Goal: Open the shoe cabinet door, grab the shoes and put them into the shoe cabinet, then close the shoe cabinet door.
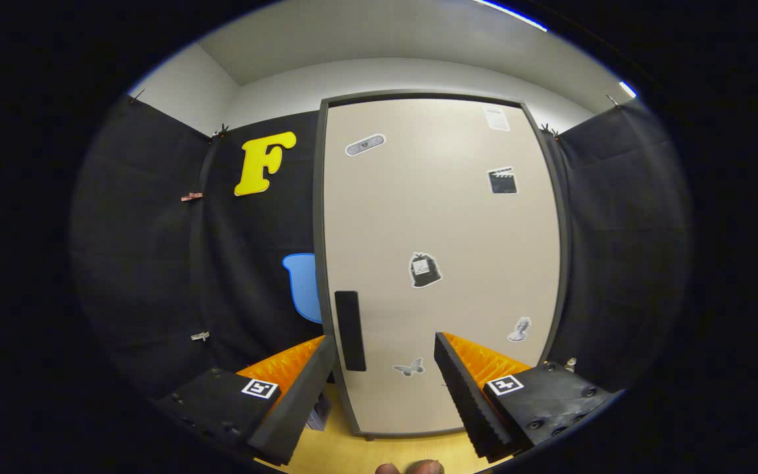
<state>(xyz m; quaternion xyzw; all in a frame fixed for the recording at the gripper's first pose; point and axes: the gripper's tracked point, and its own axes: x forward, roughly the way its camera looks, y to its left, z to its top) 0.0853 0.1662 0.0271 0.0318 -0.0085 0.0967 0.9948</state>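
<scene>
The shoe cabinet door (441,263) stands closed just beyond the fingers, its dark handle (350,330) near the left edge, ahead of the left finger. The gripper (385,355) is spread wide, holding nothing, with bare wooden floor (353,454) beneath.

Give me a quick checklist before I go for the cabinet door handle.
1. Shoe cabinet door shut, ready to open: ok.
2. Dark handle in sight near the door's left edge: ok.
3. Claw open, nothing held: ok.
4. Handle lined up between the fingers: not ok, it sits close to the left finger.
5. Shoes located: cannot tell.
</scene>
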